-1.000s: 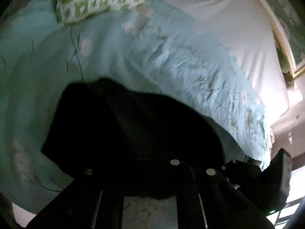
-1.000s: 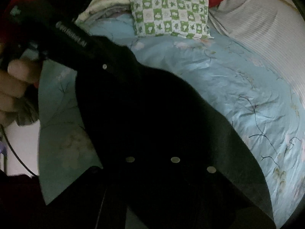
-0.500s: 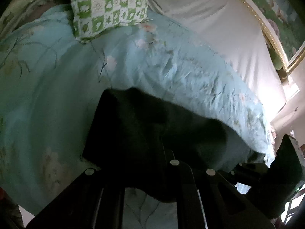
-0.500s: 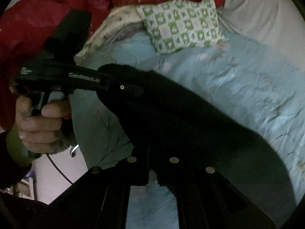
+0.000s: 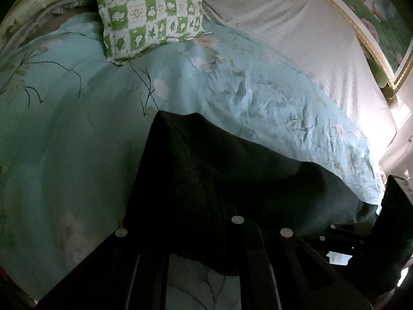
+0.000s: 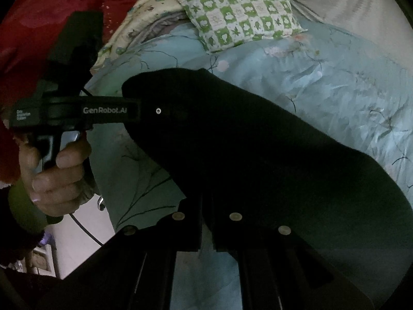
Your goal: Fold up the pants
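Note:
The black pants (image 5: 219, 170) hang stretched between both grippers above a light blue floral bedspread (image 5: 77, 134). My left gripper (image 5: 222, 206) is shut on one end of the pants; its fingertips are hidden in the dark cloth. In the right wrist view the pants (image 6: 258, 149) run from the left gripper (image 6: 165, 111), held in a hand at the left, down to my right gripper (image 6: 206, 211), which is shut on the cloth. The right gripper's body shows at the lower right of the left wrist view (image 5: 387, 219).
A green and white checked pillow (image 5: 152, 13) lies at the head of the bed, with a red blanket (image 6: 38, 7) and a floral pillow (image 6: 144, 18) beside it. A white striped sheet (image 5: 309, 41) covers the right side. A gold-framed headboard (image 5: 374, 38) stands beyond.
Both grippers have lifted and pulled back with the pants. The pants now hang higher and more stretched, and more of the bedspread and the pillow shows.

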Motion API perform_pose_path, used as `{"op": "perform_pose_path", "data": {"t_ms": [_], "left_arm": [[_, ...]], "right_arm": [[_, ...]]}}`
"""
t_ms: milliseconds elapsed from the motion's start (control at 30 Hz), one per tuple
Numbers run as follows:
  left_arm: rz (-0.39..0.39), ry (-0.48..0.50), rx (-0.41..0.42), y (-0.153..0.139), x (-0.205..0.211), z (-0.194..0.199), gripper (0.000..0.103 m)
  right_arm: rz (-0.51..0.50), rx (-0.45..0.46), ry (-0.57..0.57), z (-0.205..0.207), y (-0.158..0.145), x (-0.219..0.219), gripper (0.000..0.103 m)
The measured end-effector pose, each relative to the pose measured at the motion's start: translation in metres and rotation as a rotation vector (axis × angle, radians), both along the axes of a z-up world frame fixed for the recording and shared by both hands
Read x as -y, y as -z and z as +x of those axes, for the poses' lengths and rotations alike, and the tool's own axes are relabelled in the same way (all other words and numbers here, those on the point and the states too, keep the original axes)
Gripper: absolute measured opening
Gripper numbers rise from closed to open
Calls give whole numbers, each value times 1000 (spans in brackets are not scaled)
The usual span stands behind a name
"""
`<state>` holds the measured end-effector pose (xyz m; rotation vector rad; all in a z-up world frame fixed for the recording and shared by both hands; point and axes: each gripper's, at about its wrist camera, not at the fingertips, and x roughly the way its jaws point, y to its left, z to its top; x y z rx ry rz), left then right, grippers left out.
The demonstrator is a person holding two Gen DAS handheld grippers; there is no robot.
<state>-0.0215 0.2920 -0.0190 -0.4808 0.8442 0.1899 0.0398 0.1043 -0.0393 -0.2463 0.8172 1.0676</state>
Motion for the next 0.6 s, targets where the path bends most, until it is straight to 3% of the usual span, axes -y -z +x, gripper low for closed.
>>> {"op": "perform_pose_path", "data": {"t_ms": [233,300,333,367,467,533,600], "left_arm": [[-23,-17,-15,11,-13,-1,22],[8,-42,-19,7,-14,-7,33],[32,-61,-27,5,-15,-11,45],[54,-84,-35,2,-16,-15,51],[48,-117,-21,-5,-23,-32,55],[31,-141,-25,-7,-27,-43,66],[13,-163,-25,-8,-29,-54,68]], "right_arm": [[8,-64,4,4,5,-4,13],[11,-63,-5,1,3,-3,20],[12,-65,-8,-1,2,-3,29],[18,-65,-14,-3,0,-2,37],[29,-57,-27,-10,-6,4,40],[47,-59,-25,-12,-12,10,40],[66,-59,-12,-11,-17,20,40]]}}
